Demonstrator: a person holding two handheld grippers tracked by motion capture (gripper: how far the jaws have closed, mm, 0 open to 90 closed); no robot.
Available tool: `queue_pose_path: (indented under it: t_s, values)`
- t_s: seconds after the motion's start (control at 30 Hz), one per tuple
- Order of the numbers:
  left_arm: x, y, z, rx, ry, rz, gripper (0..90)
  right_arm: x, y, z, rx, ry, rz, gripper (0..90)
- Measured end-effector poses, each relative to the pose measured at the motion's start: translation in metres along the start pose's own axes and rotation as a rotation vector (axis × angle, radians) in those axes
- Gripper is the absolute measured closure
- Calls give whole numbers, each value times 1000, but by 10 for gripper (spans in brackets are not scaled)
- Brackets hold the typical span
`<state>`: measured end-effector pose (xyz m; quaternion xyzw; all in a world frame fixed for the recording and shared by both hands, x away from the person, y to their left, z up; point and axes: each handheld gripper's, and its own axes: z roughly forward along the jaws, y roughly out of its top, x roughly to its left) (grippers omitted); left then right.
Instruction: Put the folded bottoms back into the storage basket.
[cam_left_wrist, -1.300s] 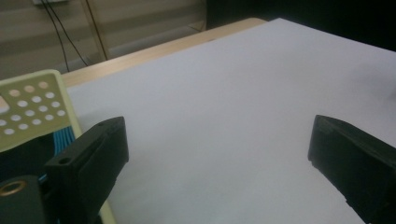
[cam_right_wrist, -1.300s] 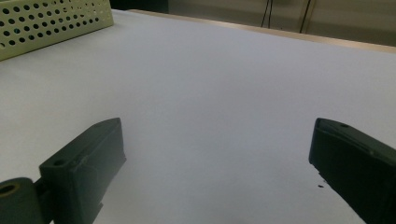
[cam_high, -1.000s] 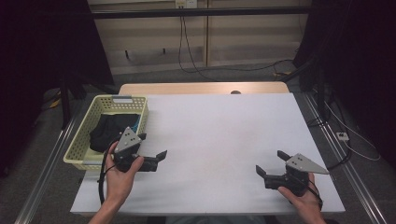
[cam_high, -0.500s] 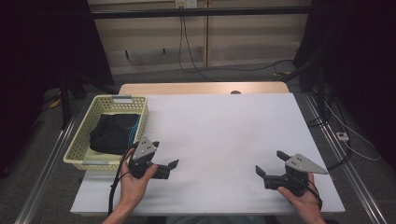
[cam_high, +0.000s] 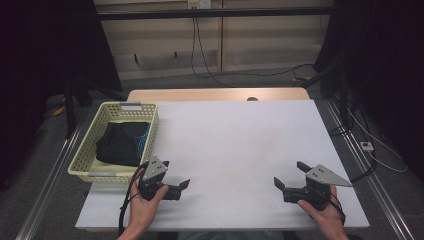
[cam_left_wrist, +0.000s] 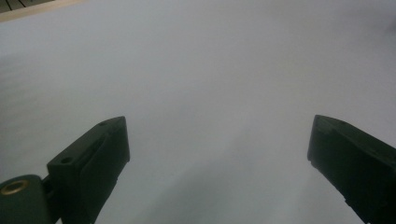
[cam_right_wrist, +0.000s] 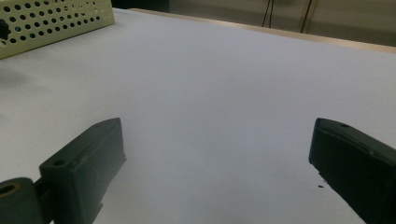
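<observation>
My white bench (cam_high: 235, 145) spreads wide under both hands. At its left edge sits the pale yellow basket (cam_high: 90, 165), with a dark folded cloth (cam_high: 120, 142) lying inside it. My left tongs (cam_high: 175, 180) sit just beside the basket's near corner, jaws spread, nothing between them. My right tongs (cam_high: 289, 176) rest near the front right of the bench, well apart from the basket, jaws spread too.

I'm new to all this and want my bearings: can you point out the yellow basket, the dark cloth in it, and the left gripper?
yellow basket (cam_high: 90, 174), high view, on its near rim.
dark cloth (cam_high: 119, 144), high view, middle of the folded fabric.
left gripper (cam_high: 183, 185), high view, between its open jaws.
</observation>
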<state>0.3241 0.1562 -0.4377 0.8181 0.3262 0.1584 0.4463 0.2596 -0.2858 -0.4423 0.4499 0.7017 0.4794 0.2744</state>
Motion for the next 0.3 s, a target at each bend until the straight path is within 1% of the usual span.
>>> queue_pose_path:
  t_s: [0.03, 0.1, 0.17, 0.2, 0.27, 0.3]
  values:
    - [0, 0, 0, 6, -5, -9, 57, 0, 0, 0, 0, 1, 0, 32]
    - [2, -1, 1, 8, -5, -6, 57, 0, 0, 0, 2, 3, 1, 33]
    - [4, -1, 2, 10, 9, -9, 56, 0, 0, 0, 2, 2, 1, 33]
    - [4, -1, 2, 10, 7, -10, 57, 0, 0, 0, 2, 2, 1, 33]
    - [5, -1, 3, 5, 3, -23, 57, 0, 0, 0, 3, 2, 1, 33]
    - [6, -1, 3, 7, 5, -18, 57, 0, 0, 0, 5, 1, 3, 34]
